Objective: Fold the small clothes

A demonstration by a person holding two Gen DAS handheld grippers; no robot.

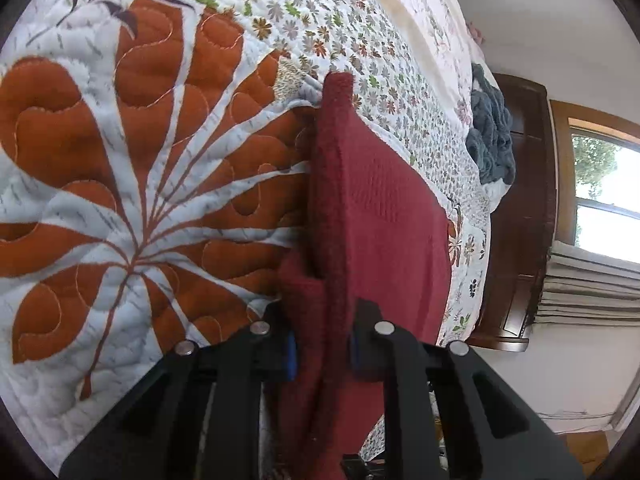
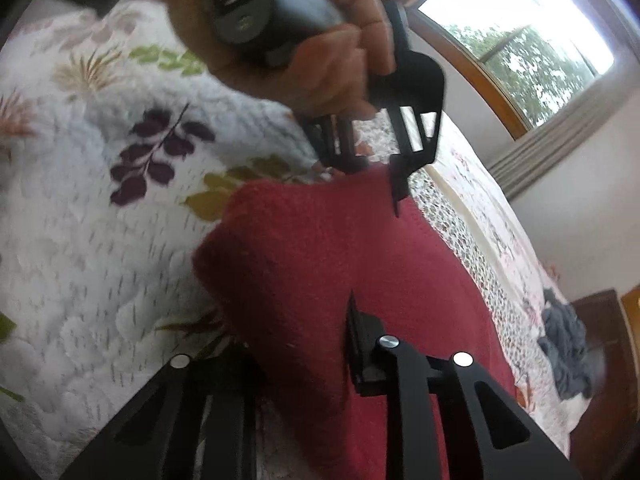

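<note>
Centrally, a dark red knit garment [image 1: 372, 208] stretches lengthwise from bottom toward upper frame over the floral quilt [image 1: 120, 160], both the left gripper [image 1: 322, 354] and right gripper [image 2: 296, 356] clamped onto its edge.

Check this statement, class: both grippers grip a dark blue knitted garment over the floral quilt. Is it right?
Not quite. The knitted garment is dark red, not blue, as the left wrist view shows. The left gripper and right gripper do grip it over the floral quilt.

Both wrist views look close along the bed [image 1: 120, 160] (sharing its quilt).
</note>
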